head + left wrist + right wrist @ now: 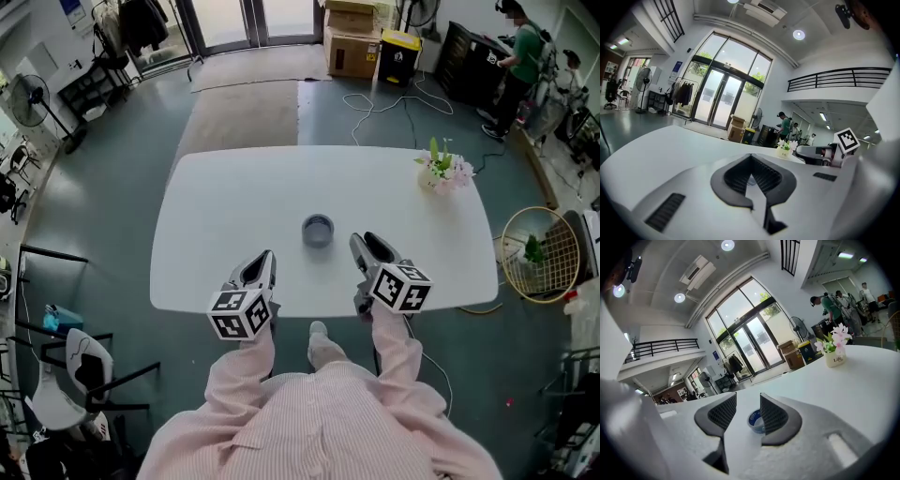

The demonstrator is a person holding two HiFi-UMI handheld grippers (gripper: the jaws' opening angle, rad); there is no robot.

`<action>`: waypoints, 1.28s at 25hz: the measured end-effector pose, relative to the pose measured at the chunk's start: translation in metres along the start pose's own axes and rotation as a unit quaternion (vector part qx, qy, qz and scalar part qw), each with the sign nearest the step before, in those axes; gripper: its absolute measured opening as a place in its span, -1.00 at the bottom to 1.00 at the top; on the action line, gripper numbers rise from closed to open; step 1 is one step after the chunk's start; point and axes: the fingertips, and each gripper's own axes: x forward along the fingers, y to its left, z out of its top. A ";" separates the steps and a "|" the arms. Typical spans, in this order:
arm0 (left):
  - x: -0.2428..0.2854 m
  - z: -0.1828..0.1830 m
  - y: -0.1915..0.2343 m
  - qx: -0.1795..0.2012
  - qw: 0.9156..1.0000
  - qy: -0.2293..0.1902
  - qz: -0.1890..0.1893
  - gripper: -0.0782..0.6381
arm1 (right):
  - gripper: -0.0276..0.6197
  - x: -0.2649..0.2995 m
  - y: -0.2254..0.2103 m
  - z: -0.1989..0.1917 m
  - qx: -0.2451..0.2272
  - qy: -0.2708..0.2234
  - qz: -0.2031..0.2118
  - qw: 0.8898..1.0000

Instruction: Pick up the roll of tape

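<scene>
Tape roll (318,230) lies mid-tabletop (234,197) toward near edge; right gripper (367,242) faces it w/ jaws narrowly apart, prob. for the grab; left gripper (265,259) closed, idle.

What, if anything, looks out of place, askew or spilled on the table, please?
Nothing stands out. The tape lies flat in the middle of the table, the flower pot stands upright near its far right corner, and nothing looks spilled or damaged.

Bare worktop (234,206) is lying open on every side of the roll of tape (318,230), giving room to come in from the near edge; a flower pot (441,173) is standing well apart, far right.
</scene>
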 end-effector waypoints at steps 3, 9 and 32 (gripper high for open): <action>0.022 -0.001 0.003 -0.008 1.000 0.011 0.003 -0.78 | -0.45 0.023 -0.012 -0.004 0.011 0.026 0.008 1.000; 0.057 -0.008 0.012 -0.032 0.999 0.035 0.009 -0.78 | -0.45 0.064 -0.028 -0.011 0.019 0.082 0.024 0.996; 0.118 -0.063 0.048 -0.089 0.984 0.153 0.014 -0.78 | -0.45 0.146 -0.072 -0.082 0.017 0.257 -0.025 0.966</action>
